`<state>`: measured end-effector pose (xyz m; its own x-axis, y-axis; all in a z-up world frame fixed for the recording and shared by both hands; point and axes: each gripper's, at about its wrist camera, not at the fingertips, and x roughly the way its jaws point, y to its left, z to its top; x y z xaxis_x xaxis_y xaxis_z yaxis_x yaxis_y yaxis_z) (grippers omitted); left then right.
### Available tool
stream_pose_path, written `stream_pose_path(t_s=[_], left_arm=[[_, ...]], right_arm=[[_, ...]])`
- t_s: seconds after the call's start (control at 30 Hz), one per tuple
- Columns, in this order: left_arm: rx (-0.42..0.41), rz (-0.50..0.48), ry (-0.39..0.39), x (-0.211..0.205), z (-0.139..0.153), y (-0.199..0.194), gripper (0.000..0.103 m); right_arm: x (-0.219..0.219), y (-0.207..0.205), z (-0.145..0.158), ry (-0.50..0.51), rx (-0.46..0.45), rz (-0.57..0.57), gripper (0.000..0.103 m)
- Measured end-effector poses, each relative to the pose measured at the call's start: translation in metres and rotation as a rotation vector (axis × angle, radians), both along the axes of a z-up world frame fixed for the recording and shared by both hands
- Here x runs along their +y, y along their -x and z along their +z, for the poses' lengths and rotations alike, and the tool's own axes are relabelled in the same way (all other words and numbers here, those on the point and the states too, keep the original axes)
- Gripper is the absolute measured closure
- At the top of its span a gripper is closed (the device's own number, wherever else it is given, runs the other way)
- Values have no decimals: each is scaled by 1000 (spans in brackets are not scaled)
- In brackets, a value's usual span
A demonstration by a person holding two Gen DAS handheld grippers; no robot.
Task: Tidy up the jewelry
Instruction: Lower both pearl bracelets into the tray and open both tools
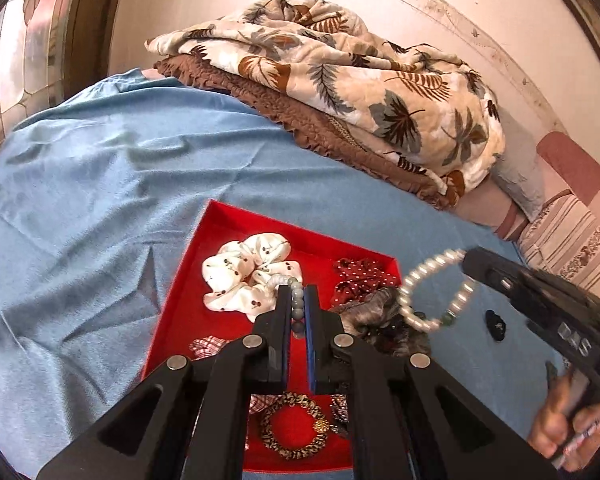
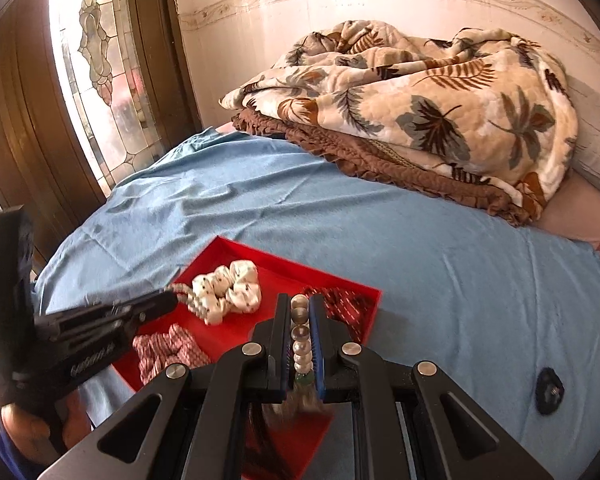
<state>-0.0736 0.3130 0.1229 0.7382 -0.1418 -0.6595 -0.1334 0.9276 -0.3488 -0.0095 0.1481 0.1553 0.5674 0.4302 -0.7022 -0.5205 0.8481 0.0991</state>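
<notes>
A red tray [image 1: 180, 312] lies on the blue bedsheet and holds a white scrunchie [image 1: 248, 272], a red dotted scrunchie [image 1: 360, 276], a grey scrunchie [image 1: 376, 308], a checked one [image 1: 206, 348] and a leopard-print band [image 1: 296, 428]. My left gripper [image 1: 299, 292] is shut on a pale grey-green bead bracelet [image 1: 297, 304] above the tray. My right gripper [image 2: 300, 304] is shut on a white pearl bracelet [image 2: 302, 344], which hangs as a loop in the left wrist view [image 1: 432, 292] over the tray's right edge. The tray [image 2: 364, 312] also shows in the right wrist view.
A small black item [image 1: 496, 324] lies on the blue sheet [image 1: 100, 200] right of the tray; it also shows in the right wrist view [image 2: 548, 390]. A folded leaf-print blanket [image 1: 340, 80] is piled at the back. A stained-glass window [image 2: 100, 60] is at the left.
</notes>
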Motion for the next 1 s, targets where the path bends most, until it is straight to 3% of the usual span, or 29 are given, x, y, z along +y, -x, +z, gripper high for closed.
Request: stream_pose_path(t_s=[0.23,0.47,0.77,1.0], left_arm=[[-8,-90,27,-14,-4,-2,97],[79,-110,96,-11,-25,-12,97],[181,-75,98,-7,-47,-22,97],[211,-64,33,-14,-51,-24,97]], right_arm=[[33,-30,-4,-2,37,49,93],[59,-56,-24,-11,113,78,93],[70,-90,-57,-30,228,36,93],[61,-97,-83,-3,291,2,93]])
